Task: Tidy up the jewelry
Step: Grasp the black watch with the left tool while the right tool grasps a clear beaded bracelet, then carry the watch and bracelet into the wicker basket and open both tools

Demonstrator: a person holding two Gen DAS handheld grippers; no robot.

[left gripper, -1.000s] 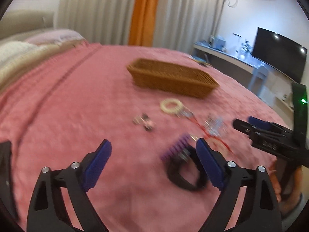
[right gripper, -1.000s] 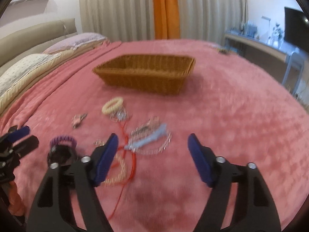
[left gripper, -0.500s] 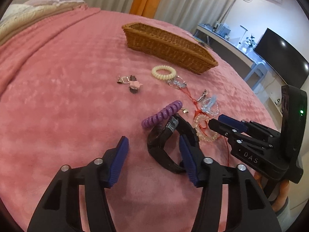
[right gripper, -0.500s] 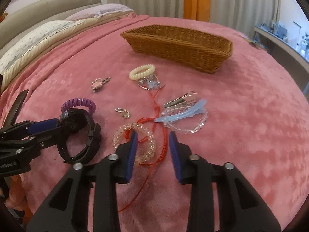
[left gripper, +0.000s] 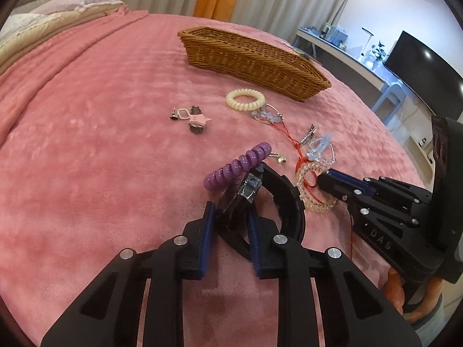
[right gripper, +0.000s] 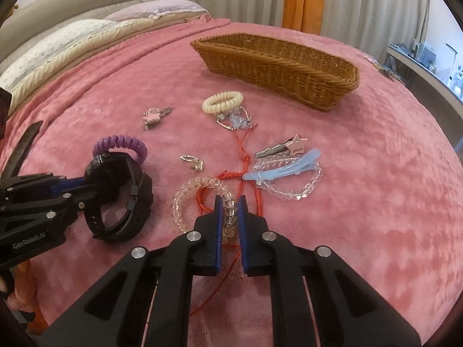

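On the pink bedspread, my left gripper is closing on a black watch, its strap pinched between the blue pads; the same grip shows in the right wrist view on the watch. A purple coil hair tie leans against the watch. My right gripper is closing on a clear bead bracelet, with beads pressed between its pads and a red cord tangled through the bracelet. A brown wicker basket stands farther back.
Loose pieces lie between grippers and basket: a cream coil hair tie, a pink star clip, a small silver charm, a blue hair clip on a second bead bracelet. Pillows lie at the far left.
Both grippers dropped toward the bedspread and closed from wide open. The left took hold of the black watch, the right the clear bead bracelet.
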